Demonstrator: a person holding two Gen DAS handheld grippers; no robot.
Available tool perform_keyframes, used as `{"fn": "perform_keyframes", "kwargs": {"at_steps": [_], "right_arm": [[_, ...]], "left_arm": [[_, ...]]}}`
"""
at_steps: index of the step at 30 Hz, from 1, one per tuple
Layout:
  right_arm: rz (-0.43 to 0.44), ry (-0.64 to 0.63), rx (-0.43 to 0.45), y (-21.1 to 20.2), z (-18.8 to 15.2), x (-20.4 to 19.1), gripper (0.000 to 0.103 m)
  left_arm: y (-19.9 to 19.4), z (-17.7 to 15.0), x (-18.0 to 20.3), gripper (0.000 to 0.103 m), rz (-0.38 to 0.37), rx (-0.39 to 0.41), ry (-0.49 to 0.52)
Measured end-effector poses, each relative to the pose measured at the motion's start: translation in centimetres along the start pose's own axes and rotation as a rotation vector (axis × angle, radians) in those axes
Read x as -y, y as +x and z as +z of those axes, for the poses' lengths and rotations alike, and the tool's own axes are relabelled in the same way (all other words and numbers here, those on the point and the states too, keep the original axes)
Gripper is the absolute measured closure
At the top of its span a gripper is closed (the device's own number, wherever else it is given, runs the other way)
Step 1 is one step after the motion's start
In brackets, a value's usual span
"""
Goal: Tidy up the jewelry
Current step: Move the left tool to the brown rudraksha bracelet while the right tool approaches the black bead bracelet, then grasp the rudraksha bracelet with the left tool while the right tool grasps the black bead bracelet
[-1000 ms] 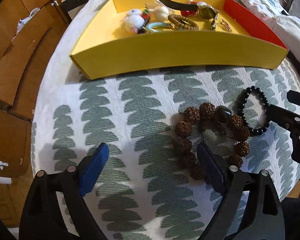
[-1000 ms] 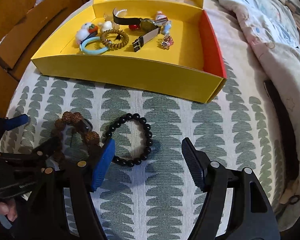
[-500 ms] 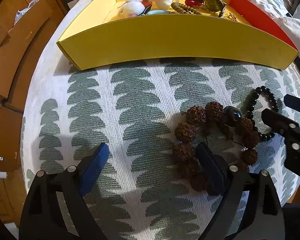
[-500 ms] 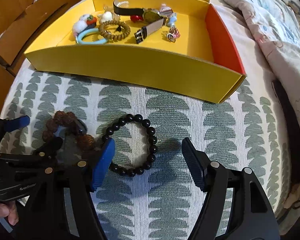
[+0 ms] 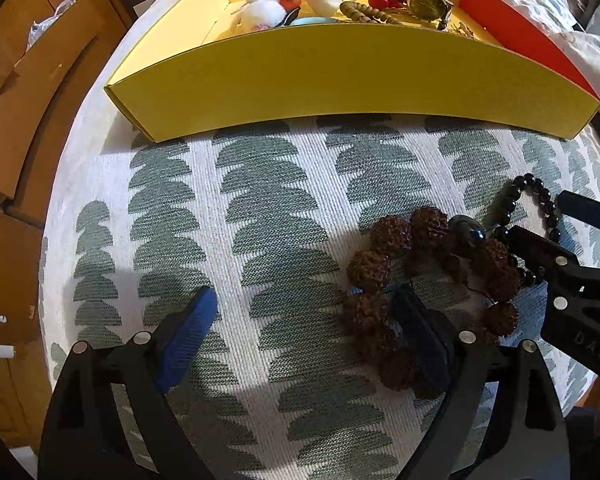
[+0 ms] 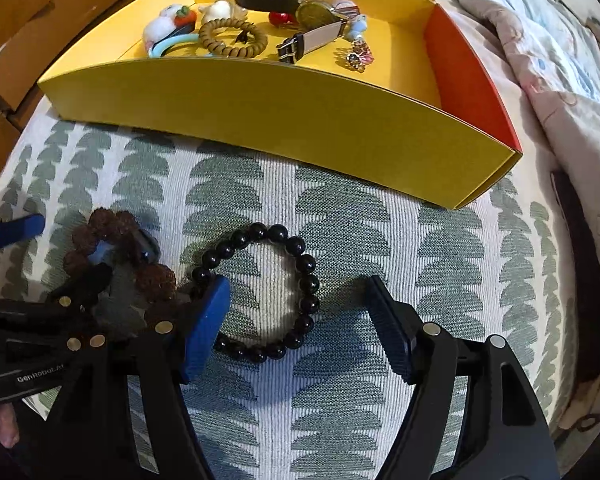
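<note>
The left gripper (image 5: pixel 304 336) hangs wide open over the leaf-patterned white and green cloth (image 5: pixel 260 208). Its right blue pad sits inside a bracelet of knobbly brown seed beads (image 5: pixel 396 240). A glossy black bead bracelet (image 5: pixel 540 196) lies just beyond, under the right gripper (image 5: pixel 556 232). Behind stands a yellow cardboard tray (image 5: pixel 340 76) of trinkets.

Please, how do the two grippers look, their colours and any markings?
Both are black plastic frames with silver rivets and two ribbed blue pads. The left gripper carries white lettering on its body; the right gripper shows embossed letters on its side. No cables visible.
</note>
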State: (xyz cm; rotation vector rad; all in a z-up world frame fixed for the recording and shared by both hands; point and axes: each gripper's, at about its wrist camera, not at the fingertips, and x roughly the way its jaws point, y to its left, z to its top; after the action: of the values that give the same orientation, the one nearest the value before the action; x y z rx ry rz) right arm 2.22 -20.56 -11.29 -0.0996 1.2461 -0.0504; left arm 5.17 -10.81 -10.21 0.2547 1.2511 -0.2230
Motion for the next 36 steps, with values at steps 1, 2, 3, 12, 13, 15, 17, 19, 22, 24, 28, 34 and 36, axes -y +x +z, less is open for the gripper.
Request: {"fn": "perform_keyframes", "kwargs": {"at_steps": [1,2,3,12,13,15,17,19,22,24,28,34,36], "right_arm": [[0.000,0.002,-0.001,-0.1,-0.1,-0.2,0.032],[0.004,0.008,-0.003,-0.1,-0.1,-0.1,0.033],[0.005,0.010,-0.003,-0.2,-0.2,-0.2,0.033],[0.048,0.042,-0.013,-0.8,-0.1,1.1,0.065],[0.043,0.047,-0.014,-0.8,-0.1,1.2,0.067],[0.048,0.054,-0.018,-0.9,-0.1,1.3,0.074],[0.053,0.059,-0.019,-1.0,-0.1,1.3,0.082],[0.054,0.058,-0.019,-1.1,-0.2,1.4,0.086],[0.050,0.054,-0.020,-1.3,-0.3,1.2,0.089],[0.051,0.053,-0.020,-1.3,-0.5,0.9,0.090],[0.064,0.071,-0.016,-1.5,-0.6,1.0,0.091],[0.106,0.084,0.014,-2.9,-0.5,1.4,0.092],[0.113,0.080,0.033,-3.8,-0.5,1.2,0.092]], "left_arm": [[0.0,0.1,0.2,0.015,0.003,0.001,0.003],[-0.1,0.1,0.5,0.016,0.006,0.002,0.005],[-0.1,0.1,0.7,0.016,0.006,0.004,0.008],[-0.9,0.4,2.0,0.050,-0.036,0.021,0.022],[-1.0,0.4,2.2,0.055,-0.040,0.022,0.023],[-1.1,0.5,2.5,0.062,-0.039,0.027,0.023],[-1.2,0.6,2.6,0.079,-0.055,0.027,0.019],[-1.3,0.8,2.6,0.082,-0.064,0.027,0.015],[-1.6,0.6,1.9,0.082,-0.086,0.026,-0.001],[-1.8,0.7,1.8,0.082,-0.098,0.026,-0.008],[-1.9,0.8,0.5,0.082,-0.116,0.027,-0.017],[-2.9,0.8,0.0,0.082,-0.144,0.053,-0.030],[-3.5,0.8,-0.1,0.082,-0.154,0.068,-0.030]]}}
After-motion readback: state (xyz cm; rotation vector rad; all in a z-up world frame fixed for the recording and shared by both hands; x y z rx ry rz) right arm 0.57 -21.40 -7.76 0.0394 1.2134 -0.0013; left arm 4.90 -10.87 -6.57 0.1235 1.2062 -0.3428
